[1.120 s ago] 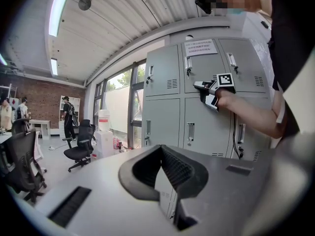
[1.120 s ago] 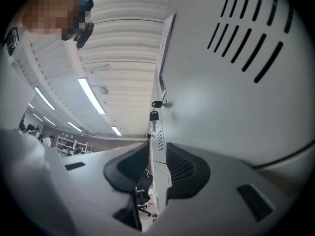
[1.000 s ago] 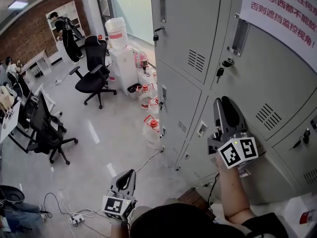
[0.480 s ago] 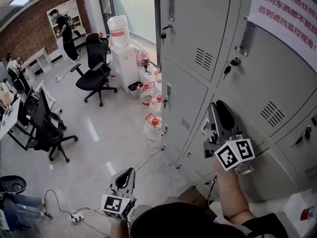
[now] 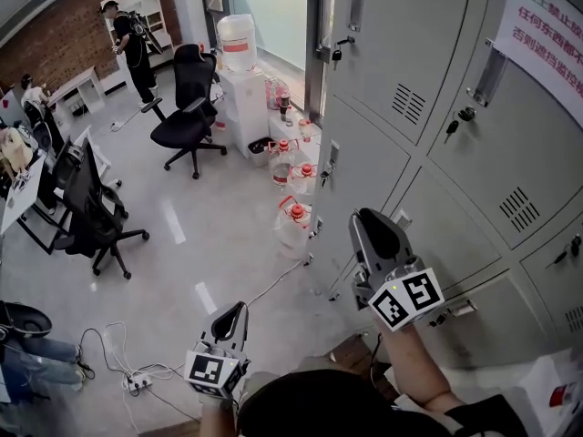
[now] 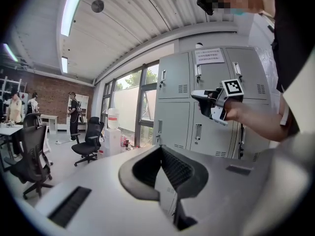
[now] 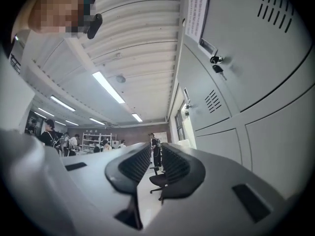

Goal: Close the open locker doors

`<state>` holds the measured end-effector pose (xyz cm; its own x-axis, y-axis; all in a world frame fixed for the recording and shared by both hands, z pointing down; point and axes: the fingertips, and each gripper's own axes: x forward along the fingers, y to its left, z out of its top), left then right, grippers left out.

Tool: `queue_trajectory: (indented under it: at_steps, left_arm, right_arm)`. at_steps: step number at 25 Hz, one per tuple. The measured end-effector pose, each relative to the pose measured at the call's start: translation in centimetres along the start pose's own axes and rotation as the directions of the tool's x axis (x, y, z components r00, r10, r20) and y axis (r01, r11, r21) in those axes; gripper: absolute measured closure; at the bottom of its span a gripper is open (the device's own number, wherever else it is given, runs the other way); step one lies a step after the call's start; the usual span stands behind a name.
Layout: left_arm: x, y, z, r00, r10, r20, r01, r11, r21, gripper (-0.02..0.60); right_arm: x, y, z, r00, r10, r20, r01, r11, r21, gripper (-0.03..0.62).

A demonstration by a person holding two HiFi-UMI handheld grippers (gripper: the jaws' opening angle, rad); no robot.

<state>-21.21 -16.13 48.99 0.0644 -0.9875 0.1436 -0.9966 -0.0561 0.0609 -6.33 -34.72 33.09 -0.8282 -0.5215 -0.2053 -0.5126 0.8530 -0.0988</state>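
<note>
The lockers (image 5: 364, 180) are grey painted metal, smooth, with a soft sheen. The notice (image 5: 547, 25) on them is white paper with red print. The floor (image 5: 200, 235) is pale and glossy; it reflects the lamps. The far wall (image 5: 64, 35) is rough red brick. The water bottle (image 5: 237, 42) looks like translucent plastic. On the right gripper (image 7: 155, 145) the shell is matt grey plastic, and the fingers (image 7: 133, 166) carry black ribbed pads.
</note>
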Motion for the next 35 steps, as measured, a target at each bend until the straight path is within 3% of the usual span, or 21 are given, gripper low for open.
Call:
queue_trajectory:
  at_steps: [10, 21, 28, 35]
  left_arm:
    - [-3.7, 2.5, -0.6, 0.999, 0.044, -0.019, -0.045, 0.999, -0.024, 0.572]
    - [-6.9, 4.8, -2.4, 0.997, 0.079, -0.025, -0.080, 0.996, -0.029, 0.572]
    - [-8.1, 5.6, -2.7, 0.996, 0.087, -0.037, -0.088, 0.995, -0.035, 0.572]
    - [-8.9, 5.6, -3.1, 0.998, 0.062, -0.026, -0.062, 0.998, 0.001, 0.572]
  right_arm:
    - [1.1, 9.7, -6.5, 0.977, 0.175, -0.122, -0.174, 0.984, 0.020, 0.533]
    - [-0.4, 19.0, -12.2, 0.906, 0.360, -0.222, -0.365, 0.931, 0.018, 0.533]
    - [-1.8, 22.1, -14.9, 0.851, 0.455, -0.263, -0.467, 0.884, 0.017, 0.534]
    - [-2.9, 22.8, -15.8, 0.829, 0.478, -0.290, -0.496, 0.868, 0.013, 0.533]
